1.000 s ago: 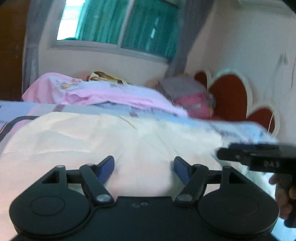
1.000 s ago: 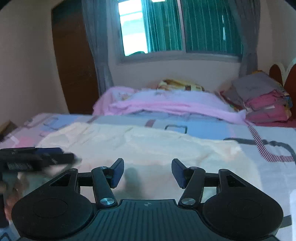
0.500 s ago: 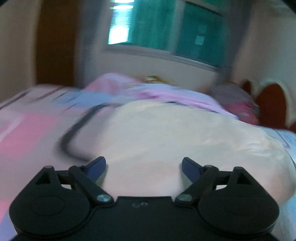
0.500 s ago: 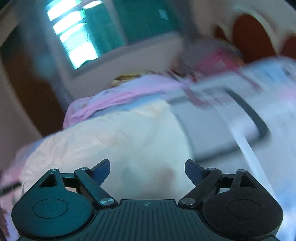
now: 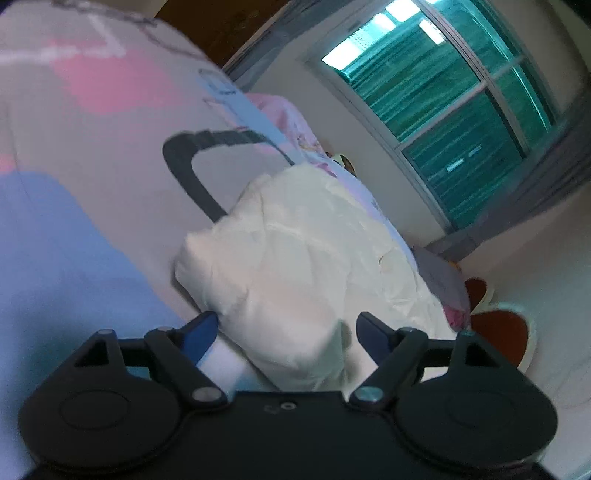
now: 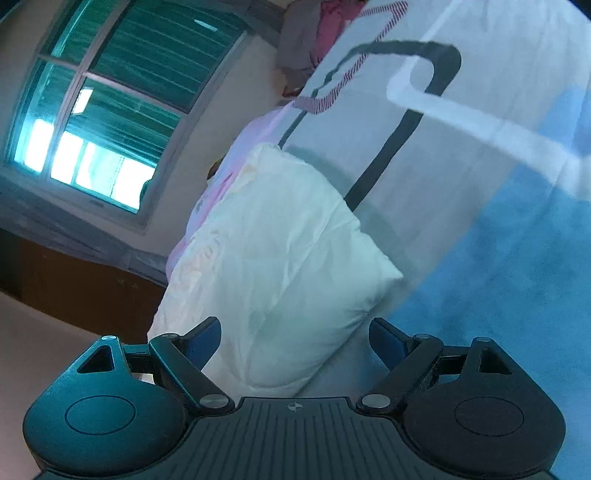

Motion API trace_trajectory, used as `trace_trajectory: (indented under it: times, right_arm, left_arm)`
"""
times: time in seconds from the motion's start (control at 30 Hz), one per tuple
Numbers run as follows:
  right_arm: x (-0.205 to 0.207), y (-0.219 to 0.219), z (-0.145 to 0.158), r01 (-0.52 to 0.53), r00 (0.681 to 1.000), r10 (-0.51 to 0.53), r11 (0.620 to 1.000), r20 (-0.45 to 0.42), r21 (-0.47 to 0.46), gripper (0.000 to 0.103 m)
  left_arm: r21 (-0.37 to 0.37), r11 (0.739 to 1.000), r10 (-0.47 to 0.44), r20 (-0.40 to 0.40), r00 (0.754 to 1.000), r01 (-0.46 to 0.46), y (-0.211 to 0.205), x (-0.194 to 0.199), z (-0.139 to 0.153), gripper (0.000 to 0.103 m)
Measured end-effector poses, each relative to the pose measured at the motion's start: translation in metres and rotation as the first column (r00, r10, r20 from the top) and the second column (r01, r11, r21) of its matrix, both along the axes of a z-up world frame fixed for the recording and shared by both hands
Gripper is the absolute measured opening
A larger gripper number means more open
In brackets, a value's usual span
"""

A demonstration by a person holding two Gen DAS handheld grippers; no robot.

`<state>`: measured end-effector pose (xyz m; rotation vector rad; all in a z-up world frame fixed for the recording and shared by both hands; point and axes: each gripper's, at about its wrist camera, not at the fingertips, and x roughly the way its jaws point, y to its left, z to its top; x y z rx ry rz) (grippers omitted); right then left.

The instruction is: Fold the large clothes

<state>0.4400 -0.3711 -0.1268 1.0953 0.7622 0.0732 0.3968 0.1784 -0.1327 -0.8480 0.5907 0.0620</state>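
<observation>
A large cream-white garment (image 5: 295, 258) lies spread on the patterned bed sheet (image 5: 74, 221). It also shows in the right wrist view (image 6: 280, 251). My left gripper (image 5: 286, 326) is open, tilted, with its jaws on either side of the garment's near left corner. My right gripper (image 6: 295, 332) is open, tilted the other way, with its jaws on either side of the garment's near right corner. Neither gripper holds cloth.
A pink blanket (image 5: 291, 122) lies at the far side of the bed under the window (image 5: 436, 85). Folded clothes (image 6: 317, 33) are stacked by the red headboard (image 5: 498, 325). A brown wardrobe (image 6: 74, 284) stands by the wall.
Both grippers have swung apart and rolled sideways, the left to the garment's left corner and the right to its right corner. Both stayed open.
</observation>
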Motion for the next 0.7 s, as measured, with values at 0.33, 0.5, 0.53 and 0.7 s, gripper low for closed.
trace_trajectory:
  times: [0.33,0.5,0.53,0.7]
  right_arm:
    - [0.019,-0.002,-0.014,0.039,0.999,-0.038,0.999,-0.020,0.034,0.087]
    - [0.034,0.004,-0.017,0.049,0.999,-0.049,0.999,-0.019,0.012,0.087]
    - [0.034,0.006,-0.016,0.047,0.999,-0.047,0.999,-0.020,-0.002,0.087]
    - [0.042,0.022,-0.004,0.009,0.999,-0.016,0.987,-0.043,-0.160,0.065]
  left_arm:
    - [-0.074,0.996,0.049,-0.014,0.999,-0.049,0.009,0.024,-0.020,0.078]
    - [-0.056,0.996,0.063,-0.019,0.998,-0.064,0.011,0.039,-0.020,0.077]
    - [-0.052,0.996,0.066,-0.018,0.998,-0.067,0.011,0.042,-0.019,0.077]
    - [-0.007,0.999,0.049,-0.042,0.998,-0.049,0.008,0.055,-0.017,0.044]
